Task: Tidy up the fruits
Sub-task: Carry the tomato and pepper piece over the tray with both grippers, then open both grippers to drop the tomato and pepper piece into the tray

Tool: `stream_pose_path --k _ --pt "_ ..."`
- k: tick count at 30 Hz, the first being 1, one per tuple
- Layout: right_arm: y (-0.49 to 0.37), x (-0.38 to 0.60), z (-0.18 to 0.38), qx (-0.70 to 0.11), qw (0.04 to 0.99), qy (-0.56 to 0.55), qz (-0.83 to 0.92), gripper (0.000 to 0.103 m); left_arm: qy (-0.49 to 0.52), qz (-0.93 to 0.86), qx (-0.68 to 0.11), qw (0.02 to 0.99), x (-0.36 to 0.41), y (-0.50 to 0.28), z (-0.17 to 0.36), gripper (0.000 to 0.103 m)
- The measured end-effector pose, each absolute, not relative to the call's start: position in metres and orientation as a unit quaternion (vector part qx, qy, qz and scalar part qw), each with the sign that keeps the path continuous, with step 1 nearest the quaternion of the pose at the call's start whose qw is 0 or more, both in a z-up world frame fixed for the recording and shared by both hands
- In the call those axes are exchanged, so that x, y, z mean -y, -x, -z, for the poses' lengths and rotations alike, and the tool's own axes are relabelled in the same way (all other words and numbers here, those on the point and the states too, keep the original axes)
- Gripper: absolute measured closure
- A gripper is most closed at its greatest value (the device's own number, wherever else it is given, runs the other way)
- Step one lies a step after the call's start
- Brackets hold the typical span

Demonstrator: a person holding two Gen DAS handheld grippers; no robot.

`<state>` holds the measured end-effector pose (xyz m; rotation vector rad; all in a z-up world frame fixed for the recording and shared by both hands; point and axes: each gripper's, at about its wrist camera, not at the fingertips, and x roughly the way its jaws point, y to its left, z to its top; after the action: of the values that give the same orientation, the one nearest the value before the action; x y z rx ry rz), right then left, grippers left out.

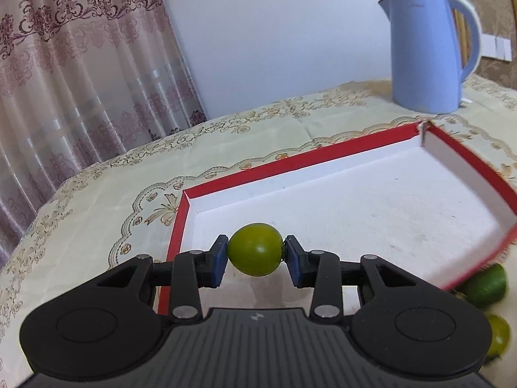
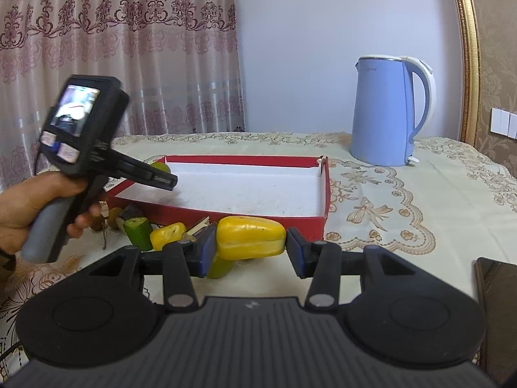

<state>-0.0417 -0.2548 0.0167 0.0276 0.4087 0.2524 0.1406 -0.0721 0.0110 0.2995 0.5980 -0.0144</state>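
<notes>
Nearest to me, my left gripper [image 1: 255,255] is clamped on a small round green fruit [image 1: 254,249], its blue pads [image 1: 217,260] pressed to the fruit's two sides; the fruit hangs just above the near corner of the red box [image 1: 181,223]. I judge the fruit light, firm and smooth-skinned, so it could roll or slip; a hold across its widest middle, as now, looks safest. My right gripper [image 2: 248,247] has a blocky yellow fruit [image 2: 250,241] between its pads: the left pad touches it, but I cannot tell whether the right pad bears on it or stands slightly off. This piece seems light and waxy, with flat sides that suit a grip across its short width. It sits low over the tablecloth [image 2: 420,213], in front of the box's near wall. To the left lie more pieces: another yellow one [image 2: 168,234], a green stub [image 2: 139,232] and darker bits beside the person's left hand [image 2: 29,207]. The box is shallow, lined white, and looks empty inside. Beyond it stands a blue kettle [image 2: 384,113], upright, well apart from the box; whether anything is in it is hidden.
</notes>
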Motion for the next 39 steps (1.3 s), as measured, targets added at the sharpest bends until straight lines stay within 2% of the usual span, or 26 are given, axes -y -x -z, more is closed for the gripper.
stream_pose_path --k 4,5,6,8,10,21,24,29,32,39 --pt "0.035 0.255 -0.018 -0.202 0.971 -0.013 -0.124 0.059 -0.153 -0.004 -0.304 0.94 0.075 -0.158 -0.003 0.065" --pt "0.032 0.254 -0.019 -0.202 0.971 -0.011 -0.126 0.059 -0.156 -0.007 -0.305 0.939 0.075 -0.16 -0.002 0.062" --pt "0.029 0.254 -0.019 -0.201 0.971 -0.009 -0.128 0.059 -0.157 -0.012 -0.307 0.939 0.075 -0.162 -0.002 0.058" --pt "0.018 0.252 -0.022 -0.202 0.971 -0.006 -0.132 0.059 -0.151 -0.018 -0.302 0.941 0.073 -0.16 -0.003 0.035" --pt "0.003 0.252 -0.025 -0.204 0.969 -0.009 -0.136 0.059 -0.149 -0.021 -0.293 0.944 0.071 -0.155 -0.007 0.029" --pt "-0.07 0.237 -0.035 -0.219 0.967 0.004 -0.132 0.059 -0.121 -0.031 -0.283 0.951 0.047 -0.129 -0.025 0.029" --pt "-0.084 0.236 -0.032 -0.226 0.966 0.004 -0.129 0.059 -0.104 -0.033 -0.286 0.952 0.038 -0.12 -0.027 0.023" --pt "-0.112 0.234 -0.023 -0.249 0.962 -0.008 -0.114 0.059 -0.064 -0.035 -0.291 0.954 0.022 -0.103 -0.031 0.022" --pt "-0.133 0.233 -0.013 -0.268 0.958 -0.019 -0.102 0.059 -0.063 -0.042 -0.29 0.954 0.016 -0.092 -0.032 0.019" --pt "-0.16 0.231 0.006 -0.299 0.95 -0.035 -0.084 0.057 -0.067 -0.053 -0.287 0.954 0.007 -0.071 -0.031 0.018"
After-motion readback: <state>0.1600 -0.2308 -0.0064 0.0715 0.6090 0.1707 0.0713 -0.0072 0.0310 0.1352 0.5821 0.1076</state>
